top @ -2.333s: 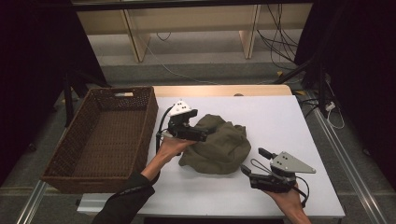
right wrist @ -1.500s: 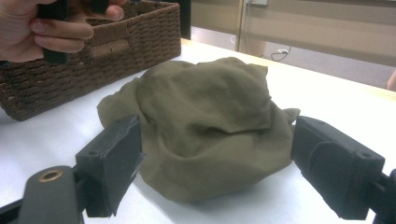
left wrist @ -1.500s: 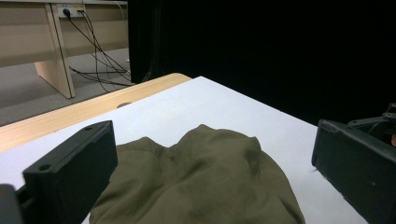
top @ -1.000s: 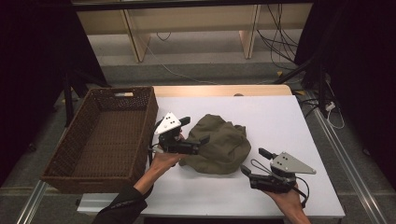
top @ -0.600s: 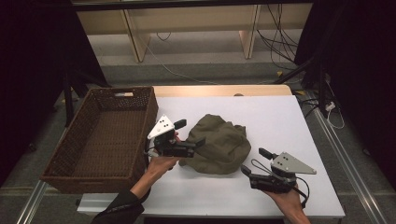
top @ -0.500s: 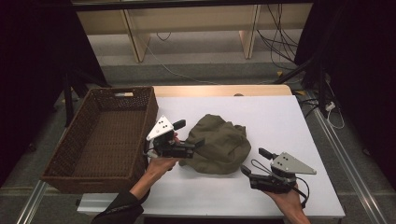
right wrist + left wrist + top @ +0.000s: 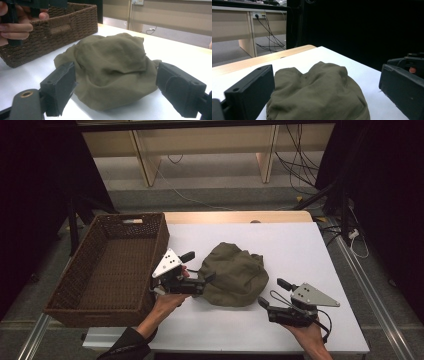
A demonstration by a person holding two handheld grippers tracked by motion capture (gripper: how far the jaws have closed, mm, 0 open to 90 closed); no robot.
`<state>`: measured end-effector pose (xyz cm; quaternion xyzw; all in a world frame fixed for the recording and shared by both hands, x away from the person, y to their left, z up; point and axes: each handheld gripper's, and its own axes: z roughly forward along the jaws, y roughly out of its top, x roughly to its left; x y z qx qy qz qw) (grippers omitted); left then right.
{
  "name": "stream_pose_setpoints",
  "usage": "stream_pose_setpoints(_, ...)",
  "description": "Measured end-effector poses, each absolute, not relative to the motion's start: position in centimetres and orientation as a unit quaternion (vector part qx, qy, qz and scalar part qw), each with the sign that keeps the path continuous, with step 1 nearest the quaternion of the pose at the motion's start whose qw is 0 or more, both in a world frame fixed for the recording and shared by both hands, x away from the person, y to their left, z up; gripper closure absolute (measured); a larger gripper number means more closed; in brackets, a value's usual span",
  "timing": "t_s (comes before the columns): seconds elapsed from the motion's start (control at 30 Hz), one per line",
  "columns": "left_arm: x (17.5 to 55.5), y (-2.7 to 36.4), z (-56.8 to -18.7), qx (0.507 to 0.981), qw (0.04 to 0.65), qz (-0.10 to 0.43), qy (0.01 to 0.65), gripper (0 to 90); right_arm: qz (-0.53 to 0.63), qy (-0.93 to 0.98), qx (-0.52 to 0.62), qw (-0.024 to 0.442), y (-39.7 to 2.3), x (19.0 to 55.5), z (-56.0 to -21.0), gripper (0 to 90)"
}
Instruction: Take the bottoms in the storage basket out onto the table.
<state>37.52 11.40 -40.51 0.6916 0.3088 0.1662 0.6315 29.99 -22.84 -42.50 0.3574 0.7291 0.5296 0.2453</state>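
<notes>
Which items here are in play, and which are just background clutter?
In play:
- crumpled olive-green cloth
- left gripper, open at the cloth's edge
- right gripper, open, apart from it
- brown woven wicker basket, likely destination

Lying about:
- cables on the floor
- wooden furniture legs

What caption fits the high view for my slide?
Two hand-held grippers, left and right, flank a crumpled green cloth beside a wicker basket.

matt olive cloth (image 7: 234,274) (creased); rough woven wicker basket (image 7: 107,270).
</notes>
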Motion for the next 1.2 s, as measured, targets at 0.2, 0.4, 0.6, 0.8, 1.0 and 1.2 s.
stream_pose_setpoints(0.2, 37.0, 11.7, -40.7, 0.686, 0.636, 0.171, 0.309, 0.0, 0.531, 0.728, 0.358, 0.244, -22.9, 30.0, -42.5, 17.3)
stream_pose_setpoints(0.4, 36.5, 12.1, -41.1, 0.682, 0.639, 0.177, 0.308, 0.0, 0.532, 0.727, 0.358, 0.245, -22.9, 30.0, -42.5, 17.1)
stream_pose_setpoints(0.6, 36.0, 12.6, -41.6, 0.676, 0.641, 0.17, 0.32, 0.0, 0.535, 0.726, 0.356, 0.245, -22.8, 30.0, -42.5, 16.3)
stream_pose_setpoints(0.8, 35.4, 13.0, -41.8, 0.652, 0.651, 0.189, 0.341, 0.0, 0.538, 0.725, 0.354, 0.244, -22.8, 29.9, -42.5, 16.0)
stream_pose_setpoints(1.0, 35.1, 12.8, -41.9, 0.656, 0.647, 0.191, 0.339, 0.0, 0.536, 0.728, 0.352, 0.243, -22.8, 29.9, -42.5, 16.0)
stream_pose_setpoints(1.2, 34.8, 12.7, -42.1, 0.677, 0.629, 0.2, 0.325, 0.0, 0.537, 0.728, 0.351, 0.244, -22.7, 29.9, -42.6, 16.0)
